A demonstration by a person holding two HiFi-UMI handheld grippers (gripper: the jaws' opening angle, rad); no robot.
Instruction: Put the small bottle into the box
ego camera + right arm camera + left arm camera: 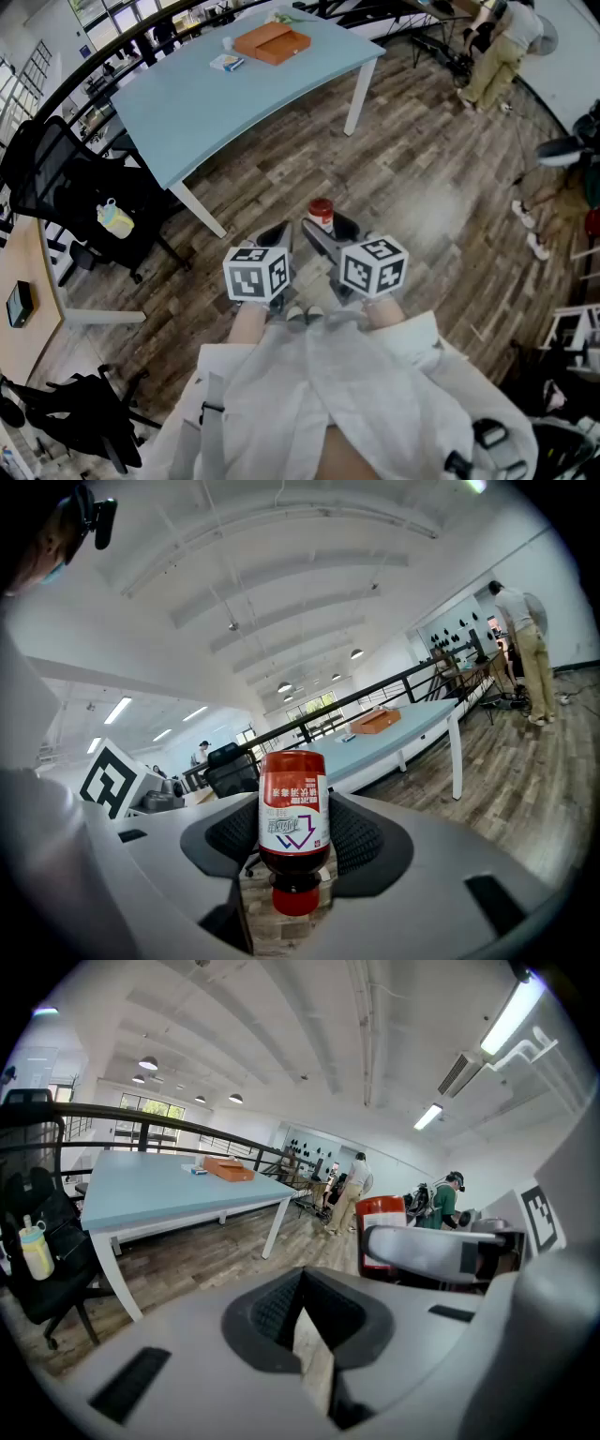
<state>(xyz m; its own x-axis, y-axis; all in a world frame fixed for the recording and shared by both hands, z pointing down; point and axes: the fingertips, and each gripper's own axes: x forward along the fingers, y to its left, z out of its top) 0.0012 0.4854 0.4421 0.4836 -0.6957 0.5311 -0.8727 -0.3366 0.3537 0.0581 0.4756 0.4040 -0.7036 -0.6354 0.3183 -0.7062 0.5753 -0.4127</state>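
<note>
The small bottle sits in my right gripper, pinched across its labelled belly between the dark ribbed pads and held clear of the wooden floor, with its red cap at the bottom of the right gripper view. I'd judge it light and rigid, plastic, with a smooth round wall that could twist or slide. The belly is the right place to hold, not the narrow neck. My left gripper has its fingers pressed together on nothing. The orange box lies well apart, on the pale blue table. I can't tell from here whether it stands open, or what is inside. How full the bottle is, and how much pad touches behind the label, are hidden.
</note>
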